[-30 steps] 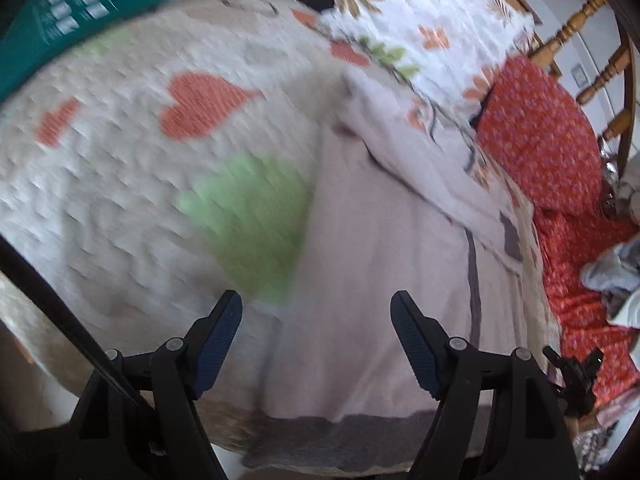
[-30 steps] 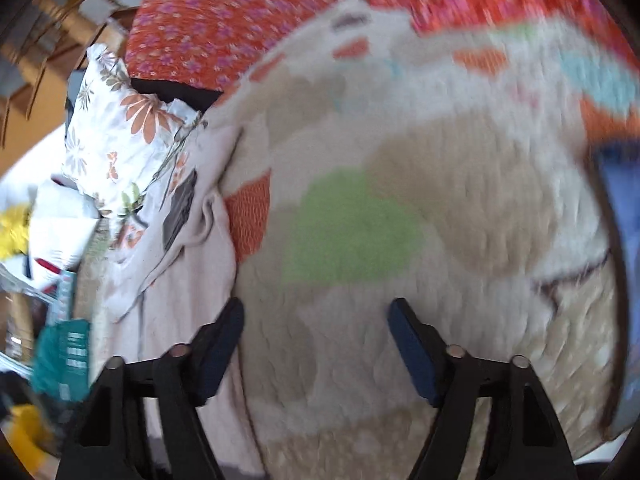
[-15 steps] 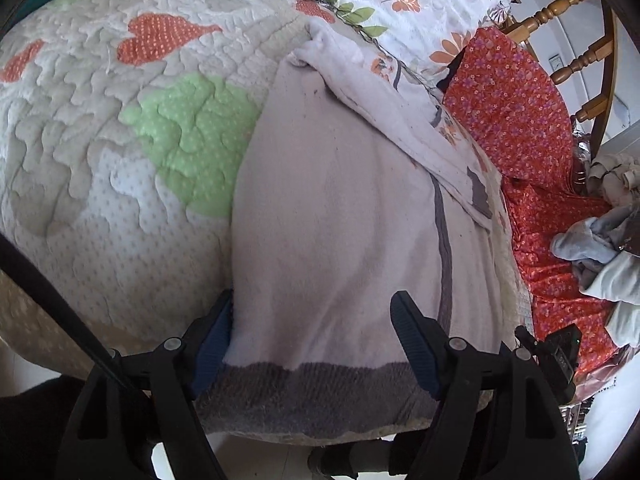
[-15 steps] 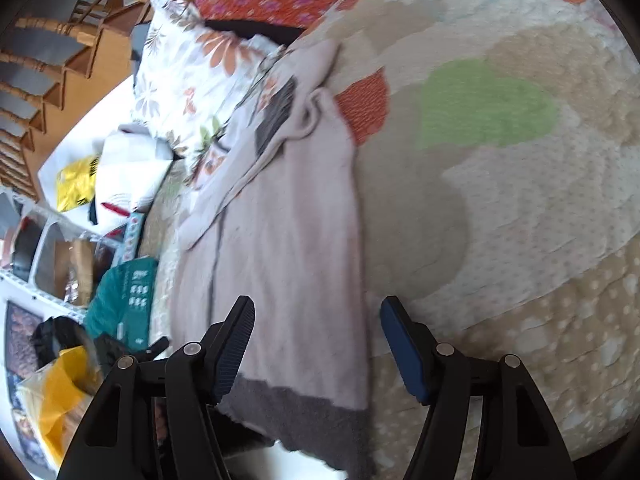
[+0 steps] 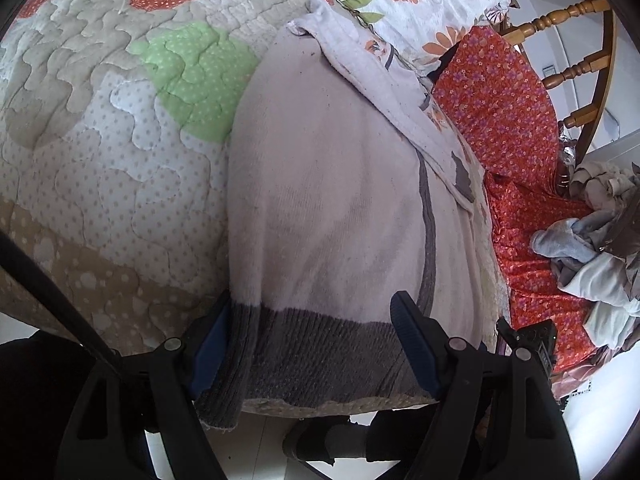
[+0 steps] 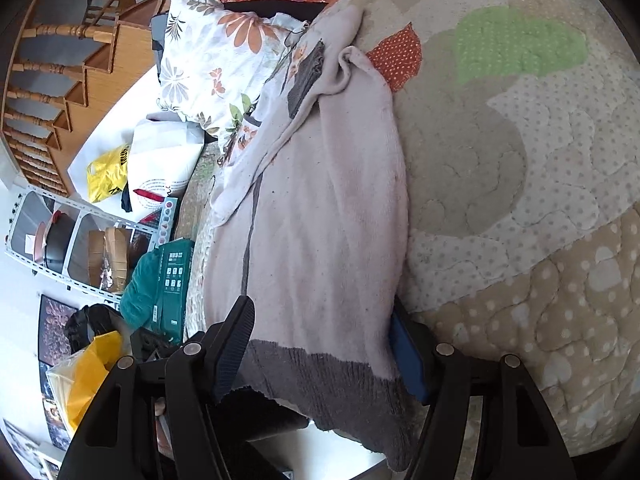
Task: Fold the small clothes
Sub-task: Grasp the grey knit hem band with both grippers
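Observation:
A pale pink knit garment with a grey ribbed hem lies lengthwise on a quilted bedspread, and the hem hangs over the bed's near edge. My left gripper stands open across the hem. Its left finger sits behind the garment's side edge and its right finger rests over the cloth. In the right wrist view the same garment runs away from my right gripper, also open. The cloth's right edge partly hides its right finger. One sleeve is folded across the far end.
A floral pillow and red flowered cloth lie beyond the garment, with a wooden chair behind. More clothes are heaped at the right. A green box, yellow bags and a shelf crowd the left of the bed.
Both grippers have come down and in toward the garment's grey hem. The hem now lies between each pair of jaws, where a second ago the right gripper faced mostly bare quilt.

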`<state>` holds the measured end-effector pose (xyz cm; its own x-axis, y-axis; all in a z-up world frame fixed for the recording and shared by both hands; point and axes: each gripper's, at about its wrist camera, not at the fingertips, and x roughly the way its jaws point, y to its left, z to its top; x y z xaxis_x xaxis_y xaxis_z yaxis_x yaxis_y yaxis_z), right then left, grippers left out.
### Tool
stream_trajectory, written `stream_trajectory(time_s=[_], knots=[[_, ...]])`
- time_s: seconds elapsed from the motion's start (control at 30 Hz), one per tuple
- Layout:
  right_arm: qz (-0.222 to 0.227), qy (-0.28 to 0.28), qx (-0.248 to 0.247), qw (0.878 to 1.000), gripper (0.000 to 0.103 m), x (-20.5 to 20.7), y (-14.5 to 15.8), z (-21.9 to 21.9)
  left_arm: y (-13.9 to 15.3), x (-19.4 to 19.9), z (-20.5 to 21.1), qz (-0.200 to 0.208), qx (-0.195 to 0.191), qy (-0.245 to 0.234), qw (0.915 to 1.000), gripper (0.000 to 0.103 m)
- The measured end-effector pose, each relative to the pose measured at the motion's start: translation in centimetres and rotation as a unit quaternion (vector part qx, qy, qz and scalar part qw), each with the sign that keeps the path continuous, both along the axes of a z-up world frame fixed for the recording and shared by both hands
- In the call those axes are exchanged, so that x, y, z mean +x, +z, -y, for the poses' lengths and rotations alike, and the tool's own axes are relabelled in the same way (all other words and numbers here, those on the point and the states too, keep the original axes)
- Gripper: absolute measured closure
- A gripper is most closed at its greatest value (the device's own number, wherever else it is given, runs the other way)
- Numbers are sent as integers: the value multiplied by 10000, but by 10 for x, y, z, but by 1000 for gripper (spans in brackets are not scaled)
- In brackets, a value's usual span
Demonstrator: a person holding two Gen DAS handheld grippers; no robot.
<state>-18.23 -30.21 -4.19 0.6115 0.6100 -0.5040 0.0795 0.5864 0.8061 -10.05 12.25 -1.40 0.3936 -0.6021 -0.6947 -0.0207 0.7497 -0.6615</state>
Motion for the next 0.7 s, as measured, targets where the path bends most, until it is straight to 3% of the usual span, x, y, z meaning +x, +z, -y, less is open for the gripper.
stream_trajectory(time_s=[0.17,0.4,0.5,0.7], knots=[[8,153,181,9997,33,-3,-3,-4,0,-4,6,9,114,-103,9999,28],[-39,351,115,9993,38,-7,-7,-16,-8,-12,9,-128,108,-138,9998,34],[-71,359,37,9993,41,-8,-8,-19,-9,-15,15,-102,274,-180,9994,34],[-93,384,-76,9992,44,-12,-10,-26,-8,-16,24,-4,495,-282,9984,22]])
